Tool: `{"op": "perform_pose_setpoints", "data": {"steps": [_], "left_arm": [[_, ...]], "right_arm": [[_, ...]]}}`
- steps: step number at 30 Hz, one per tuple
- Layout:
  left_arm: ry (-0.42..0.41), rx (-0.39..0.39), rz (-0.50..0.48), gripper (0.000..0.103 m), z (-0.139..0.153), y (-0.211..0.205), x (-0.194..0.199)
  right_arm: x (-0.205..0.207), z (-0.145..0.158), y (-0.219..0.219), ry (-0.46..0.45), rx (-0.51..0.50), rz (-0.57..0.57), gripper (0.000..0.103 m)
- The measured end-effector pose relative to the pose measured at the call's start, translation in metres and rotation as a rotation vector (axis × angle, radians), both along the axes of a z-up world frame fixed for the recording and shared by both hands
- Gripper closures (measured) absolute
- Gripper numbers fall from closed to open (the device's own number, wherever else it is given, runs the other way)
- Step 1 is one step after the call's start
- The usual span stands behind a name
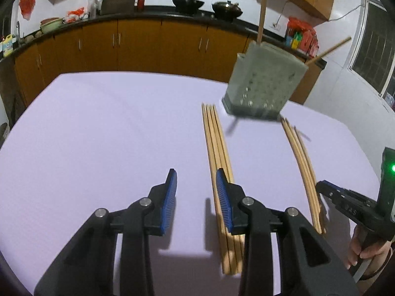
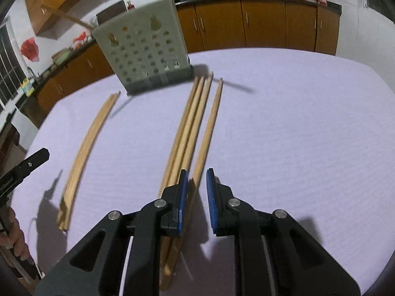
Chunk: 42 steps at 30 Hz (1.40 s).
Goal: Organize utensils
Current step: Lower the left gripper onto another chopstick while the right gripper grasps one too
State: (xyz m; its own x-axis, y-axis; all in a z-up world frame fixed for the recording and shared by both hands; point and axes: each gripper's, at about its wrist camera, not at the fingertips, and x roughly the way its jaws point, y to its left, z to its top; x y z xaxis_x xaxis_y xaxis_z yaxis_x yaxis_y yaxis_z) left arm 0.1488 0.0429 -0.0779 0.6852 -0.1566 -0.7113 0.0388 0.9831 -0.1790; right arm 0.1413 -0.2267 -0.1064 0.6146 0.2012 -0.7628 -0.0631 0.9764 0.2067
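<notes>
Chopsticks: two bundles flat on the lilac table (image 1: pixel 98 123); left bundle (image 1: pixel 218 162), right bundle (image 2: pixel 190 133).
Holder (image 2: pixel 145 49): upright just beyond the tips, two sticks already in it.
Left gripper (image 1: pixel 196 187): parted, empty, beside its bundle.
Right gripper (image 2: pixel 196 185): narrowly parted, one stick between the pads, not visibly pinched.
Risk: closing off-centre may roll or scatter neighbouring sticks.
Obstruction: none; kitchen counter (image 1: pixel 148 17) well behind.

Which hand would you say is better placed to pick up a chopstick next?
Right: one chopstick lies between the jaws of the right gripper. The left gripper straddles bare cloth, its bundle off to one side.
</notes>
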Motion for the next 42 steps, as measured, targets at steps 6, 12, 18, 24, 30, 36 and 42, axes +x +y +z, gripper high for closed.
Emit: {"op": "perform_pose_setpoints", "data": {"steps": [6,12,18,24,30,36,42], "left_arm": [[0.032,0.001,-0.041,0.074,-0.011,-0.013,0.001],[0.064,0.018,-0.072,0.08,-0.019,-0.023,0.004],[0.089,0.063,-0.085,0.084,-0.026,-0.031,0.006],[0.091,0.103,-0.07,0.082,-0.026,-0.034,0.008],[0.093,0.128,-0.061,0.083,-0.03,-0.04,0.01],[0.099,0.125,0.001,0.095,-0.03,-0.018,0.018],[0.091,0.12,0.051,0.094,-0.03,0.011,0.022]], "right_arm": [[-0.002,-0.003,-0.02,-0.016,-0.051,-0.063,0.095],[-0.005,-0.005,-0.032,-0.024,-0.059,-0.078,0.095],[-0.005,-0.007,-0.031,-0.033,-0.072,-0.069,0.095],[-0.008,0.0,-0.032,-0.024,-0.079,-0.061,0.095],[-0.013,0.006,-0.032,-0.019,-0.067,-0.057,0.095],[-0.007,0.013,-0.028,-0.035,-0.114,-0.048,0.095],[0.001,0.017,-0.048,-0.031,-0.087,-0.107,0.095]]}}
